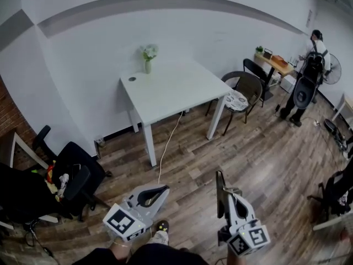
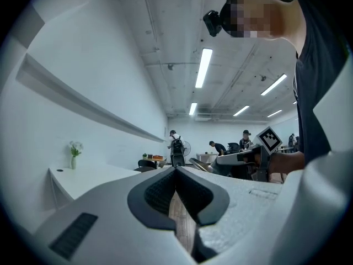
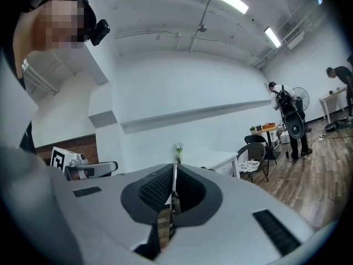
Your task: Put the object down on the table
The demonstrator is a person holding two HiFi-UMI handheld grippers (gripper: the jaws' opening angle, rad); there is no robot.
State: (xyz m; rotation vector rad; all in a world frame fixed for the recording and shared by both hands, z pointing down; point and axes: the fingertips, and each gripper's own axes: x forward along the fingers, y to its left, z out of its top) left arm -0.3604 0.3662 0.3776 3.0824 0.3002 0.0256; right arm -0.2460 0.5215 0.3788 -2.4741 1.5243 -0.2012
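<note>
Both grippers are held out level in front of the person, side by side and apart, above the wood floor (image 1: 259, 148).

Left gripper (image 1: 164, 190): jaws together, nothing between them.

Right gripper (image 1: 225, 196): jaws clamped on the thin dark flat object (image 1: 220, 182). The object stands on edge between the pads. Its long axis runs along the jaws and it pokes out past the tips toward the white table (image 1: 182, 95). The right gripper view shows it edge-on as a narrow strip (image 3: 174, 197).

The object is in the air, well short of the table, not on it.

Counts: two grippers, one object, one table, and one vase with flowers (image 1: 148, 59) at the table's far edge.
</note>
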